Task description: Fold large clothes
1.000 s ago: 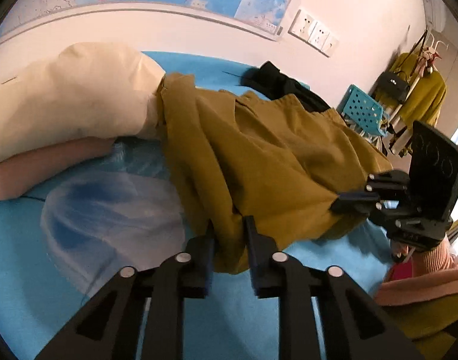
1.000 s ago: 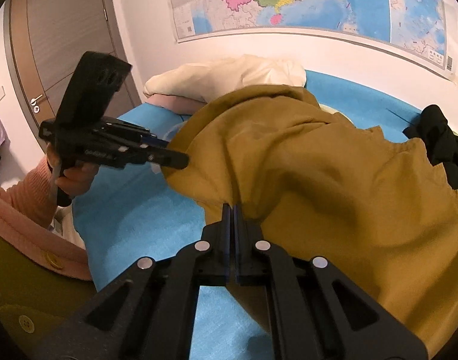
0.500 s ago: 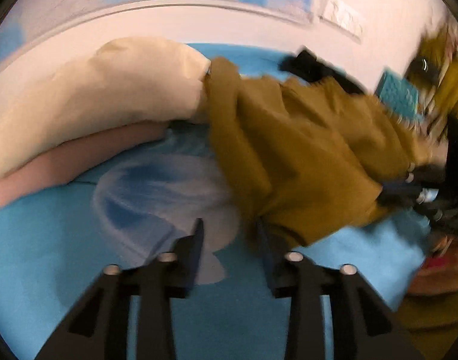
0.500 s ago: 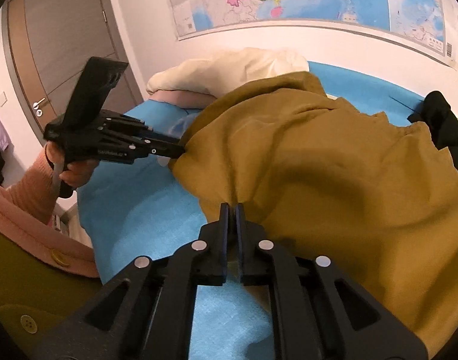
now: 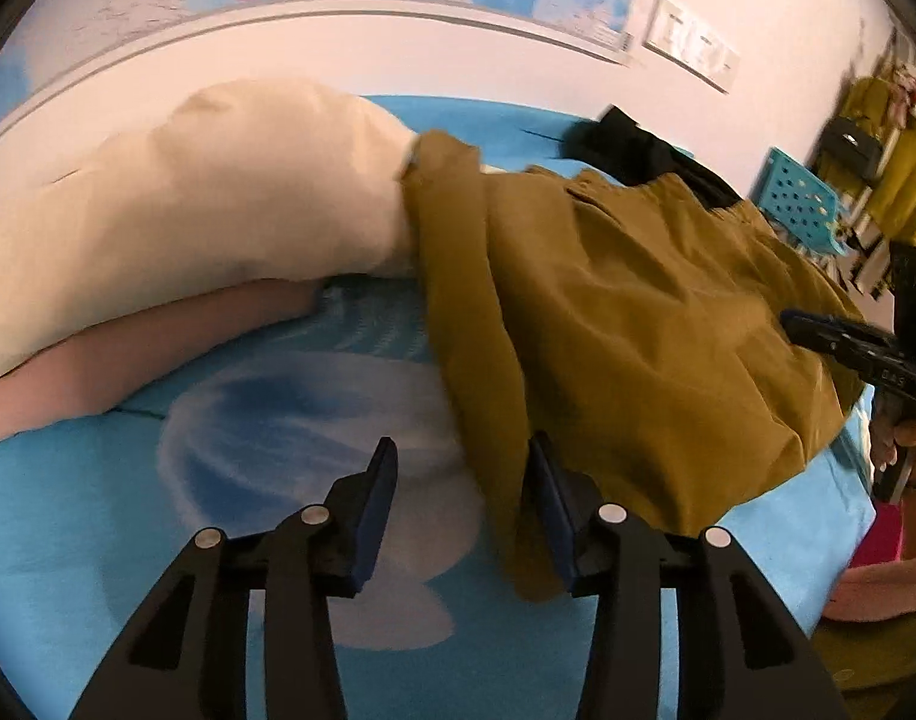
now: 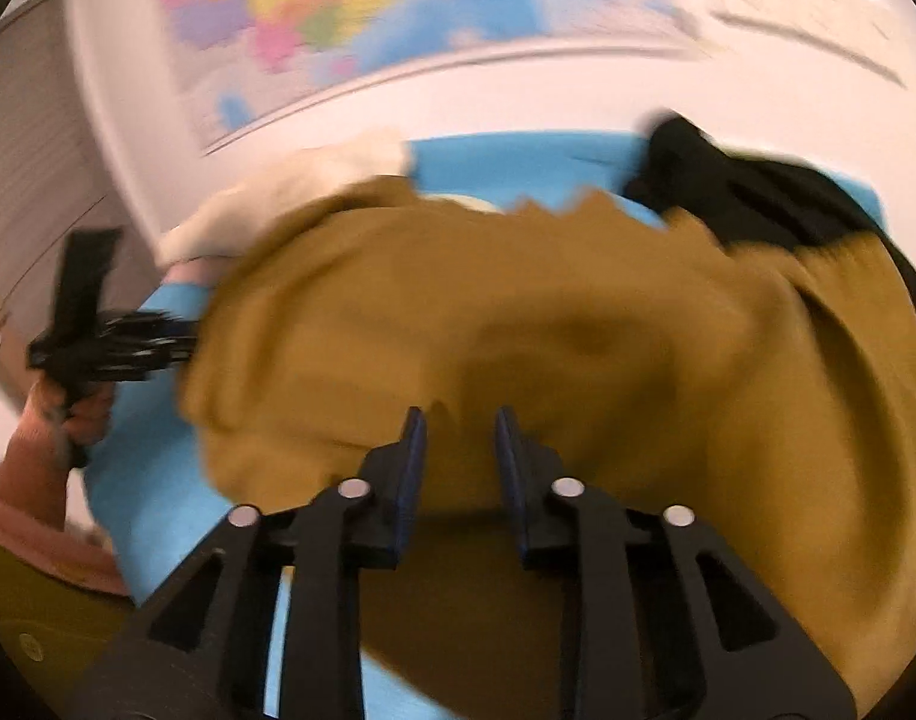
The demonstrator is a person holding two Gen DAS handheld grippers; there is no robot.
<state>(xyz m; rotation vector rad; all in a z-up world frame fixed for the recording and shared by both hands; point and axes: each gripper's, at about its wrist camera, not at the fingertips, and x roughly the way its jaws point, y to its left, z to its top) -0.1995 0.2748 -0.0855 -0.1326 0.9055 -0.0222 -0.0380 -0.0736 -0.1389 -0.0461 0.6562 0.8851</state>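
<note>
A large mustard-brown garment (image 5: 625,324) lies folded over on the blue bed sheet (image 5: 98,510); it fills the right wrist view (image 6: 547,348). My left gripper (image 5: 460,468) is open, its jaws wide apart, with the garment's left folded edge hanging between them and not gripped. My right gripper (image 6: 458,438) is open just above the garment's near edge, holding nothing. Each gripper shows in the other's view: the right one at the garment's right edge (image 5: 841,342), the left one at its left edge (image 6: 116,342). The right wrist view is blurred.
A cream pillow (image 5: 188,210) and a pink one (image 5: 134,342) lie at the bed's head by the wall. A black garment (image 5: 643,156) lies at the far side. A turquoise stool (image 5: 799,210) and hanging clothes (image 5: 901,180) stand beyond the bed.
Both grippers have opened and let go of the garment's edge. The garment has dropped onto the bed. The left gripper has drawn back to the left.
</note>
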